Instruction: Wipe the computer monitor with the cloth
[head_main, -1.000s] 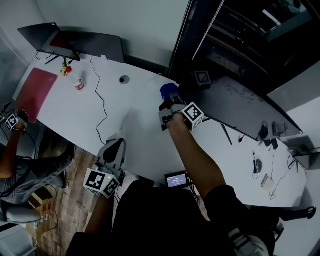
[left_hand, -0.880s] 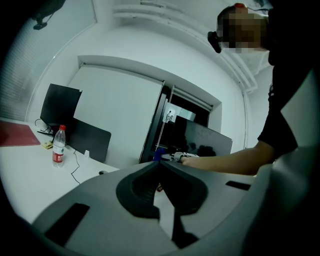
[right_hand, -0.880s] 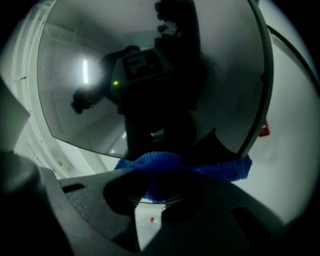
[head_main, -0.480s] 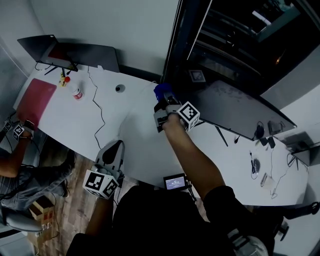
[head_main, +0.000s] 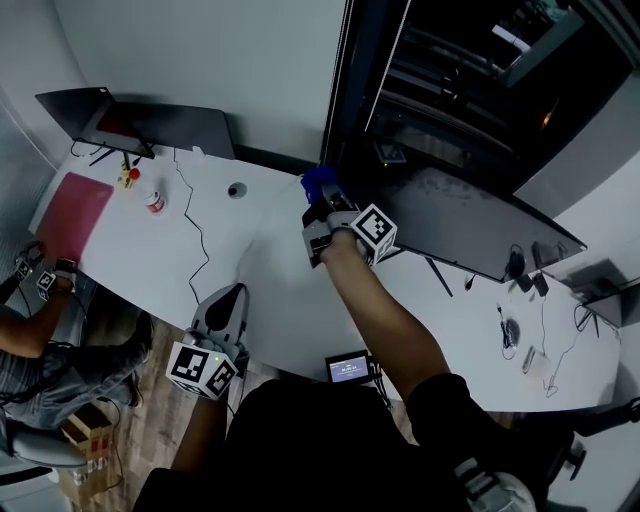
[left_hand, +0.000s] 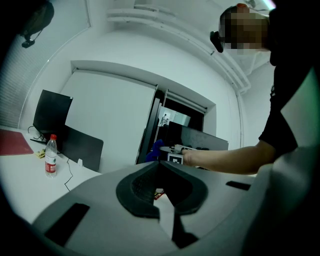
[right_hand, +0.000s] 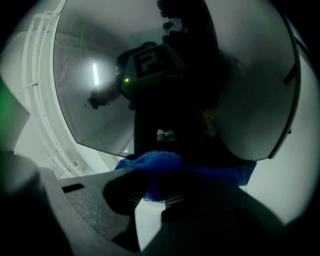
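The right gripper (head_main: 322, 202) has its jaws clamped on a bunched blue cloth (head_main: 317, 180). In the right gripper view the cloth (right_hand: 165, 167) spills out on both sides of the gripper (right_hand: 150, 194) and sits right in front of the computer monitor (right_hand: 85, 110), whose glossy screen mirrors the gripper and its marker cube. From the head view, the cloth lies at the left end of the wide, dark monitor (head_main: 470, 215). Whether it actually presses on the glass cannot be told. The person's right forearm (head_main: 385, 310) stretches across the white desk (head_main: 270, 270) to reach it.

The left gripper (head_main: 229, 294) hangs low at the near edge of the desk, well apart from the monitor. In its own view the left gripper (left_hand: 160, 168) has its jaws drawn together with nothing between them.

Farther left on the desk stand a red-capped bottle (head_main: 156, 200), a red mat (head_main: 70, 205) and a second dark monitor (head_main: 150, 120) by the wall. A thin black cable (head_main: 203, 235) runs across the desktop. A small device with a lit screen (head_main: 351, 366) sits at the near edge.
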